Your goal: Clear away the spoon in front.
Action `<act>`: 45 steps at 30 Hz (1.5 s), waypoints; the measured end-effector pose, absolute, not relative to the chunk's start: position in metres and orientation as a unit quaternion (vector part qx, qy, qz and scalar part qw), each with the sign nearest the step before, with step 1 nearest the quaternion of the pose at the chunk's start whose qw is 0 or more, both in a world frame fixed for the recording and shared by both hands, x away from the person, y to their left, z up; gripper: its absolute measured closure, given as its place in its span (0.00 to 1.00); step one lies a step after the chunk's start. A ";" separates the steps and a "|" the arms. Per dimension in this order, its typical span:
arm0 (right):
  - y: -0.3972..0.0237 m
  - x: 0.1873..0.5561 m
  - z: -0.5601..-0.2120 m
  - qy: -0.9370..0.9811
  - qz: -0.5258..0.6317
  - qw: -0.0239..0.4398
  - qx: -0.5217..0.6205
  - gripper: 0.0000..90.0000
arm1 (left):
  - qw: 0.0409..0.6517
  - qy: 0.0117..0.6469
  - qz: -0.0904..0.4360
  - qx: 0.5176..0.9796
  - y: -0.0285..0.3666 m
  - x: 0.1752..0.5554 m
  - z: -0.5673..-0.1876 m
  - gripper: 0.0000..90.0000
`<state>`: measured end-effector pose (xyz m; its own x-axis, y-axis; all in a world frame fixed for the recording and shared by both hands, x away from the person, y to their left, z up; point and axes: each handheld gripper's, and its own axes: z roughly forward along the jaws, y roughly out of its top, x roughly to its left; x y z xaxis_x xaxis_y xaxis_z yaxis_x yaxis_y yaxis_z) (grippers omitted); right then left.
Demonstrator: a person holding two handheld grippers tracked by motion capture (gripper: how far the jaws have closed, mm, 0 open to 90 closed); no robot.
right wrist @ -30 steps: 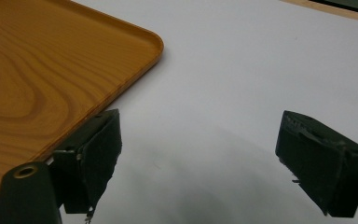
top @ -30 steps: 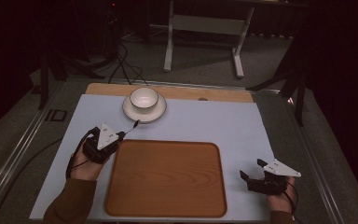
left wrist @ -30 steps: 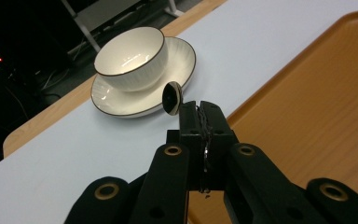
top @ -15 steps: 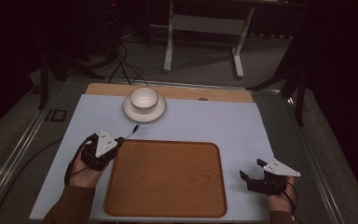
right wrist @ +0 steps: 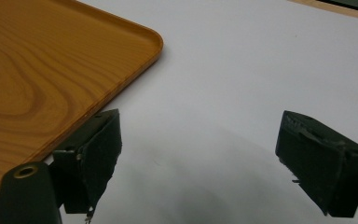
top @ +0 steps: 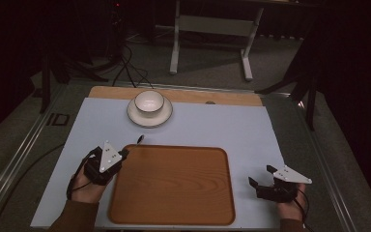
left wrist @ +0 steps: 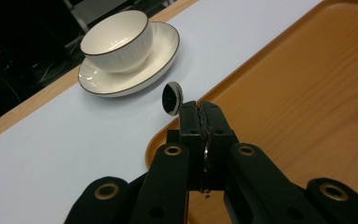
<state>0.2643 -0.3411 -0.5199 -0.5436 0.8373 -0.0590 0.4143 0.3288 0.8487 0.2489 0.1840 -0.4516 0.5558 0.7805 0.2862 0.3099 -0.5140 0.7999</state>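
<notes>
While the right tongs (top: pixel 260 178) rest agape, the left tongs (left wrist: pixel 200 109) — clenching a spoon (left wrist: pixel 172 98) — have drawn back toward the tray (top: pixel 174 193).

The left gripper (top: pixel 125 153) sits low at the person's left, its jaws pressed together on a spoon (left wrist: pixel 173 98) and pointing forward and inward. The right gripper (top: pixel 260 176) rests low at the right, its fingers (right wrist: pixel 91 156) spread wide apart with nothing between them.
</notes>
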 end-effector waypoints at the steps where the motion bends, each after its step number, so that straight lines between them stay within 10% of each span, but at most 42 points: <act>1: -0.341 0.264 -0.520 0.774 0.415 0.255 0.404 0.16 | 0.360 0.339 0.328 0.805 0.183 0.248 -0.452 0.98; 28: -0.341 0.263 -0.520 0.775 0.412 0.256 0.405 0.16 | 0.311 0.336 0.334 0.824 0.189 0.224 -0.470 0.97; 45: -0.341 0.263 -0.520 0.777 0.410 0.255 0.405 0.16 | 0.331 0.331 0.303 0.830 0.177 0.212 -0.474 0.78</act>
<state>0.2628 -0.3408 -0.5203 -0.5419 0.8379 -0.0652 0.4195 0.3369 0.8429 0.2120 0.1771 -0.4740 0.5965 0.7509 0.2836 0.3489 -0.5608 0.7509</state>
